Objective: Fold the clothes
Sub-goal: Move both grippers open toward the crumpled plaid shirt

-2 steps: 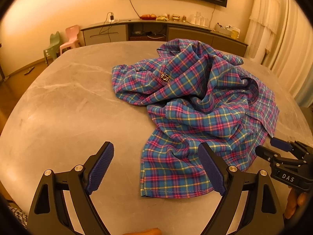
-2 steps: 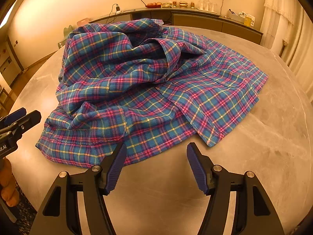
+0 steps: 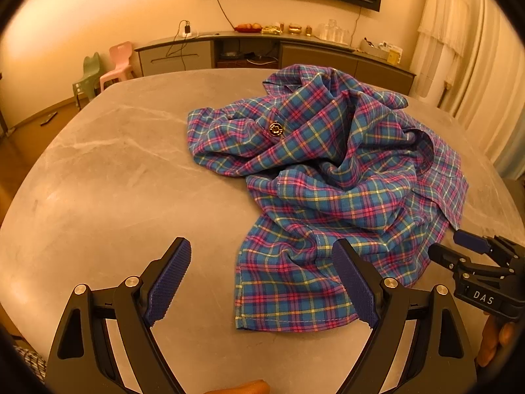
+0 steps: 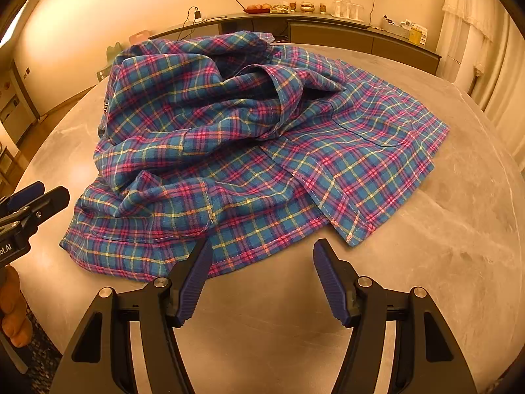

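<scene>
Our plaid shirt (image 3: 331,177) lies crumpled on the marble table (image 3: 115,180); left gripper (image 3: 262,282) and right gripper (image 4: 259,279) hover, jaws apart; we'd pinch hem corners squarely.

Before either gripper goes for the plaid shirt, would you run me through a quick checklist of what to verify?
1. Left gripper open: ok.
2. Right gripper open: ok.
3. Plaid shirt free of both grippers: ok.
4. Near hem reachable: ok, it lies just ahead of both.
5. Shirt spread flat for folding: not ok, bunched and creased.
6. Table bare around the shirt: ok.
</scene>
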Demonstrator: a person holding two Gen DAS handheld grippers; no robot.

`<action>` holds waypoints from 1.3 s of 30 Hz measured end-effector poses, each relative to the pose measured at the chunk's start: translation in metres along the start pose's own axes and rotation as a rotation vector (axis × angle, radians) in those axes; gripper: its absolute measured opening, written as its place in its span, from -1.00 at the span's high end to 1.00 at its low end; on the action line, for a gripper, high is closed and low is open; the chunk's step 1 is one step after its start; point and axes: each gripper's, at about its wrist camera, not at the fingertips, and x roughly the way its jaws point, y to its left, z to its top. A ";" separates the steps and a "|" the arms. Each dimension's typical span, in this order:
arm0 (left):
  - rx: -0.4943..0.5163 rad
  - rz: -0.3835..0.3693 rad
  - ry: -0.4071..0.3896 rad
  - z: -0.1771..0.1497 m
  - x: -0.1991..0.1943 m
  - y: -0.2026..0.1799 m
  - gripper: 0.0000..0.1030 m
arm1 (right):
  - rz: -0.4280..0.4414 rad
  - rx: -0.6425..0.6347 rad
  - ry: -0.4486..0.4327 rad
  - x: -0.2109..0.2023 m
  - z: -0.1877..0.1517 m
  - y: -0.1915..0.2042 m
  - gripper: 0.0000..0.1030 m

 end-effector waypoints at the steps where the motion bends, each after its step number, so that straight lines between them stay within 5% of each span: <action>1: 0.001 -0.001 0.002 0.000 0.000 -0.001 -0.73 | -0.001 0.000 0.000 0.000 0.000 0.000 -0.27; 16: 0.005 -0.082 0.029 0.006 0.006 -0.008 -0.78 | -0.017 -0.003 -0.007 -0.002 0.005 -0.001 -0.27; 27: 0.043 -0.061 -0.035 0.005 -0.005 -0.012 -0.78 | -0.113 -0.079 -0.069 -0.020 0.002 0.017 -0.27; 39: -0.035 -0.146 0.039 0.006 0.005 0.004 -0.78 | -0.122 -0.101 -0.086 -0.027 0.004 0.020 -0.29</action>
